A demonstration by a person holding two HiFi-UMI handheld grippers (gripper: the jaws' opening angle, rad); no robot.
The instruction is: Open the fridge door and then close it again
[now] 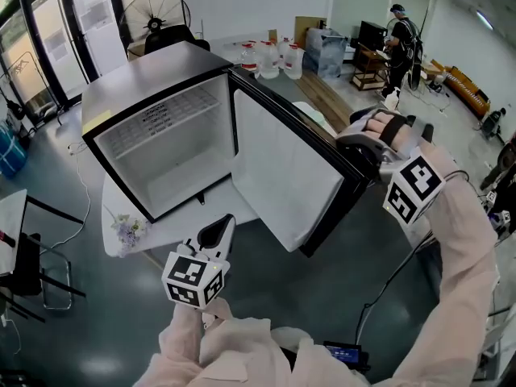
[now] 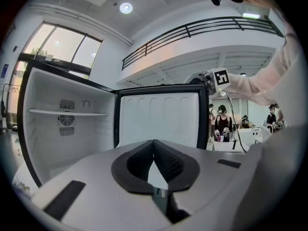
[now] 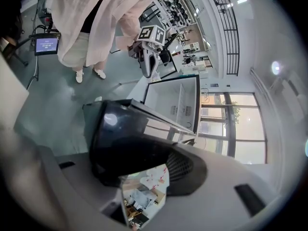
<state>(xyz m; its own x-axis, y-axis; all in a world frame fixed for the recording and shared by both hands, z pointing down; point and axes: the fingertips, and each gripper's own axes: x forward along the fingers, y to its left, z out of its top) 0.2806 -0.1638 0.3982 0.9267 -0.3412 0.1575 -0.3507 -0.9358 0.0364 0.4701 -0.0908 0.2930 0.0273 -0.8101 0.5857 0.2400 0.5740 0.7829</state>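
Black-framed white fridge door (image 1: 278, 176) stands wide open, right gripper (image 1: 359, 151) clamped on its three-o'clock corner, left gripper (image 1: 217, 232) at six o'clock with jaws pressed together.

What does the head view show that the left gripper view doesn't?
Only the head view: the fridge's grey top, the water jugs behind it, and the big fan. Only the left gripper view: the round vent on the fridge's back wall and the balcony railing up high. Both: the open fridge door, the shelf inside, and the right gripper at the door's edge.
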